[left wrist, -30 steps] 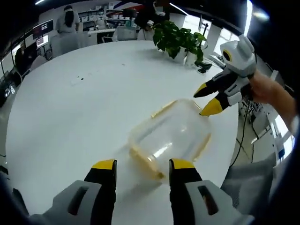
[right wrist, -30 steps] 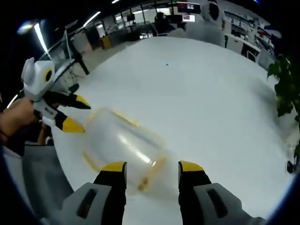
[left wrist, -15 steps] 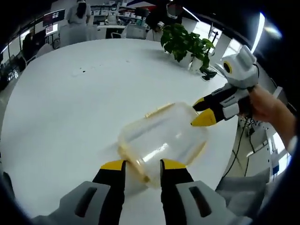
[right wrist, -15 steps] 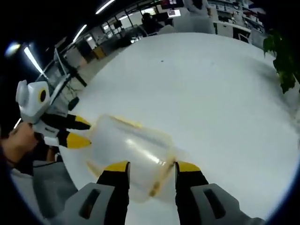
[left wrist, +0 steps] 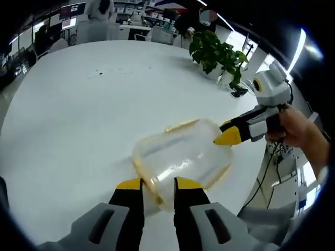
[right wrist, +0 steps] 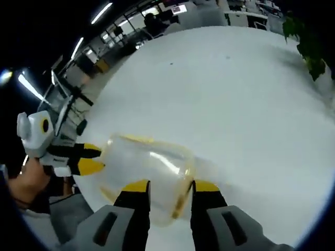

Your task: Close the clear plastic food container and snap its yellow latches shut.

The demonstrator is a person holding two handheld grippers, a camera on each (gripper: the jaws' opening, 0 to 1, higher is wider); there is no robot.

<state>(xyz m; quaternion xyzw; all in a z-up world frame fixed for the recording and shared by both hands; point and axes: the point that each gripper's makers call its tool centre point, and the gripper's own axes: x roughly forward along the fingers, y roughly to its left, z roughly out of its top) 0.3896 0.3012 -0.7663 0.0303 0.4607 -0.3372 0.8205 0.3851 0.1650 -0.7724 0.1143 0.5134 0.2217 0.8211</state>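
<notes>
A: Risks? Container (left wrist: 180, 162) sits near the tabletop (left wrist: 78, 115) edge, well apart from the plant (left wrist: 217, 52).
B: Left tongs (left wrist: 158, 184) and right tongs (right wrist: 166, 186) each straddle an end latch, jaws narrow, not clearly clamped. Slick clear plastic, rounded corners, thin yellow latches (left wrist: 148, 180); uneven squeeze could skid it off the smooth white tabletop.

A leafy potted plant (left wrist: 217, 52) stands near the far edge of the round white surface (left wrist: 78, 115); desks behind.
</notes>
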